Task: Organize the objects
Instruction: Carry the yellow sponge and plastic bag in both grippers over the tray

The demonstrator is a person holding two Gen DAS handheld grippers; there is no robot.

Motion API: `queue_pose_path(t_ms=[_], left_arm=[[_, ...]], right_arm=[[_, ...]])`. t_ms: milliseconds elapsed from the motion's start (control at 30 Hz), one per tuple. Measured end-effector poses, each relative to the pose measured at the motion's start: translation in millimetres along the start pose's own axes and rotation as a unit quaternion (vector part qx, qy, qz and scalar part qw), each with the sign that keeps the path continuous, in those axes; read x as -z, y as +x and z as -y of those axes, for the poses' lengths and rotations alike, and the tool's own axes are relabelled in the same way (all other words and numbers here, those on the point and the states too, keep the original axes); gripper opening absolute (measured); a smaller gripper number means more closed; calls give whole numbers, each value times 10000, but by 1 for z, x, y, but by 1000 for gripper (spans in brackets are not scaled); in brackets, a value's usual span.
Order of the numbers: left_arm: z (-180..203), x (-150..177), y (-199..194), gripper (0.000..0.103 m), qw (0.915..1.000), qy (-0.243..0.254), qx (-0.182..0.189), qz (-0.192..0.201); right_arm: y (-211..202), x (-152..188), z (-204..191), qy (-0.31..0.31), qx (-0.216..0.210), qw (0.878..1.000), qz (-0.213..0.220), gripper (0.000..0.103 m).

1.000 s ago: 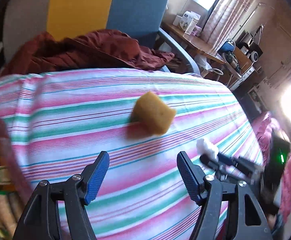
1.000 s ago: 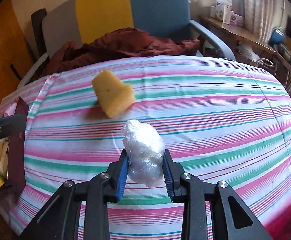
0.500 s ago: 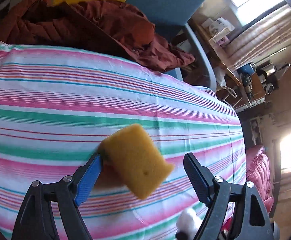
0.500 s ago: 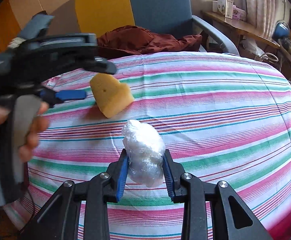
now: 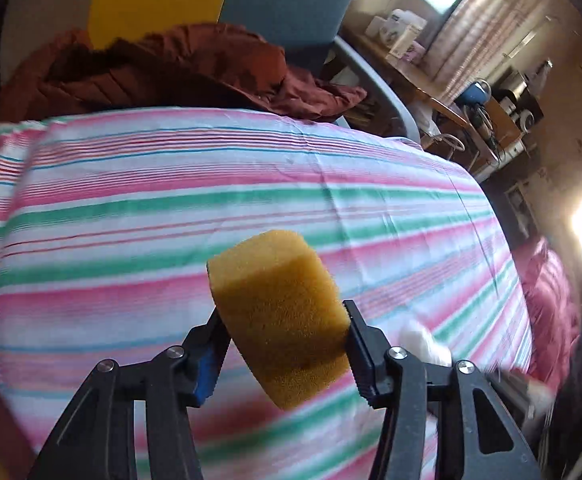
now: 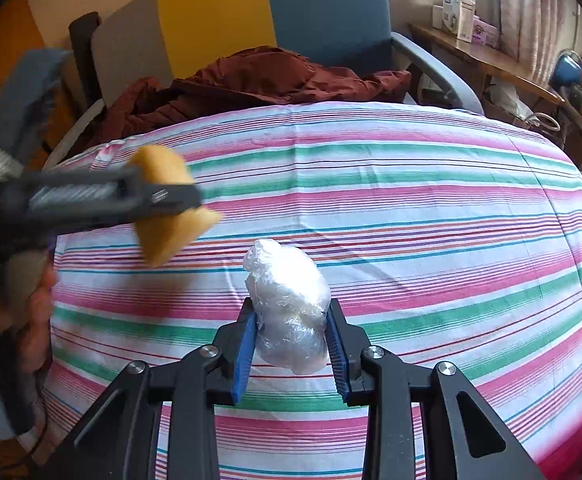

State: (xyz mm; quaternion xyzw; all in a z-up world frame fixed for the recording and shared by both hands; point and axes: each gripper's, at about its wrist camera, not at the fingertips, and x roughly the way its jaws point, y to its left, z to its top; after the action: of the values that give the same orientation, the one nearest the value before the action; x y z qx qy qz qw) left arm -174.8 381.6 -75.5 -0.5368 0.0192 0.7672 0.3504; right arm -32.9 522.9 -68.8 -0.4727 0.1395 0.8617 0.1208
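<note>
The left gripper (image 5: 283, 344) is closing on a yellow sponge (image 5: 279, 316), its pads pressing both sides, the sponge lifted above the striped cloth (image 5: 171, 184). The right gripper (image 6: 291, 344) pinches a crumpled clear plastic bag (image 6: 289, 304) tightly, just over the same cloth. A dark red garment (image 6: 251, 80) lies heaped beyond the cloth's far edge. White boxes (image 6: 457, 16) on the wooden shelf carry print too small to read.
</note>
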Motion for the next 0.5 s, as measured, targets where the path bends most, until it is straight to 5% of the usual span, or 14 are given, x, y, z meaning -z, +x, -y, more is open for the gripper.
queue_pose_path(t_ms=[500], left_arm=[[-37,89,-154,55,9818,650,-1208,1315]], right_arm=[[-23,10,-79,-796,-967,9916,333,34]])
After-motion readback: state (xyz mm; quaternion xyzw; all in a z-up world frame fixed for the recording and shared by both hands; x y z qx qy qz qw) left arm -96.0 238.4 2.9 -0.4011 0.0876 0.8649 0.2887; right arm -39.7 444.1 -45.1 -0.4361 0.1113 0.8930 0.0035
